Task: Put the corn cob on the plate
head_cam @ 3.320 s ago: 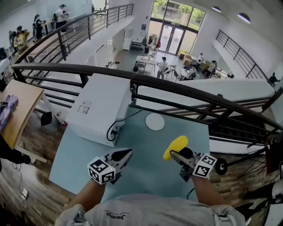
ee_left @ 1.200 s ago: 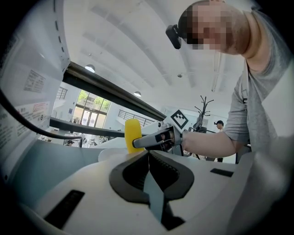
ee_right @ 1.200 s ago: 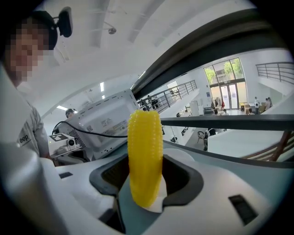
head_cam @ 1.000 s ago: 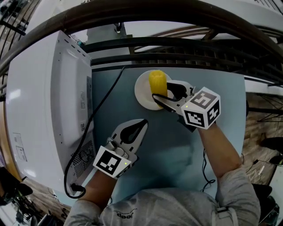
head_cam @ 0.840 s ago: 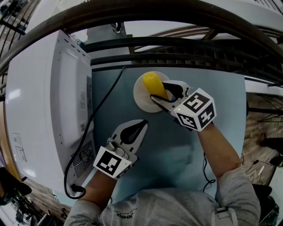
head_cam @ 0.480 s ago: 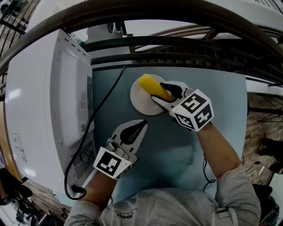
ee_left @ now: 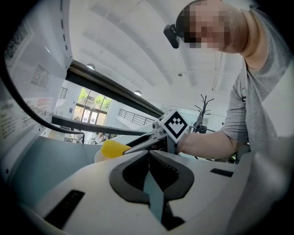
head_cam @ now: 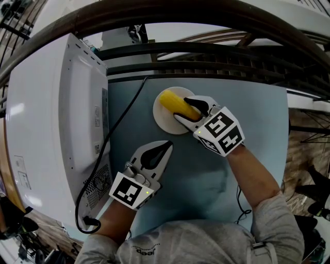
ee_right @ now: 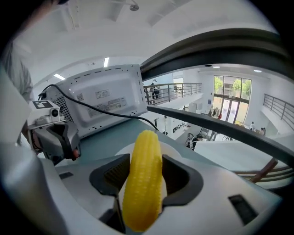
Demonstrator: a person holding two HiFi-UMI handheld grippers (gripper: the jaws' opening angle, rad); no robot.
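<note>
Right tool (head_cam: 183,109) is clamped on the corn cob (head_cam: 177,104), one pad on each side of it, roughly around its middle to back half. In the right gripper view the cob (ee_right: 143,179) runs straight out along the tool (ee_right: 144,172), long axis lined up with the jaws and its rounded free end pointing away from me.

From the head view the cob sits on a diagonal. The free end is up and to the left, aimed toward the microwave (head_cam: 46,113), and the other end is buried in the tool toward the lower right. The whole visible length is over the white plate (head_cam: 166,122), which sits on the blue desk (head_cam: 206,170) near the far edge, just below the dark railing (head_cam: 206,15). Honestly can't tell whether the cob is touching the plate or just above it.

Left tool (head_cam: 166,146) is parked on the desk nearer to me, below the plate and well clear of it. Its jaws are pressed together with nothing between them, which the left gripper view (ee_left: 149,158) shows pretty clearly. It points toward the plate, and you can see the yellow cob (ee_left: 112,148) and the other tool past its tip. The microwave's black cable (head_cam: 121,121) runs down the desk to the left of the plate.
</note>
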